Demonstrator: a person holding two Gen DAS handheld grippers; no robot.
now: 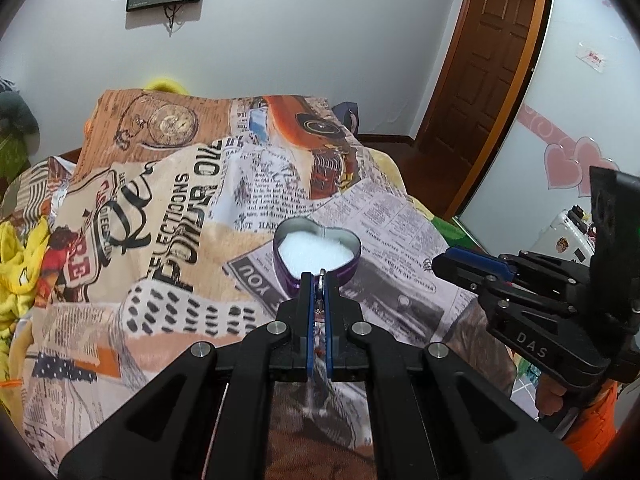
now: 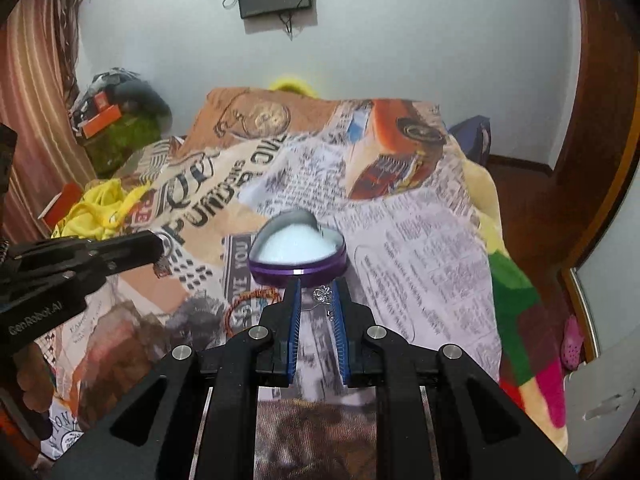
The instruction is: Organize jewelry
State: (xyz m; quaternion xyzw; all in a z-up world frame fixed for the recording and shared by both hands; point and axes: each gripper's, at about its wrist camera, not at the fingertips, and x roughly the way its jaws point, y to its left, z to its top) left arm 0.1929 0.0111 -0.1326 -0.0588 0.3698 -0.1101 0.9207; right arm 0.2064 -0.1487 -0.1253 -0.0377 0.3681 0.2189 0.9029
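A purple heart-shaped tin [image 1: 316, 254] with white padding sits open on the printed cloth; it also shows in the right wrist view [image 2: 298, 248]. My left gripper [image 1: 319, 276] is shut on a silver ring [image 1: 321, 280], just in front of the tin's near rim. In the right wrist view the left gripper [image 2: 160, 246] shows at the left with the ring [image 2: 166, 244] and something dangling from it. My right gripper [image 2: 316, 286] is open just before the tin, with a silver flower necklace [image 2: 323, 295] lying between its fingers. A red-brown beaded bracelet [image 2: 250, 306] lies left of it.
The newspaper-print cloth [image 1: 180, 208] covers the raised surface. Yellow fabric [image 2: 102, 208] lies at the left edge. A wooden door [image 1: 488, 60] and a mirrored wardrobe [image 1: 580, 120] stand to the right. The right gripper [image 1: 472, 266] shows at the right of the left wrist view.
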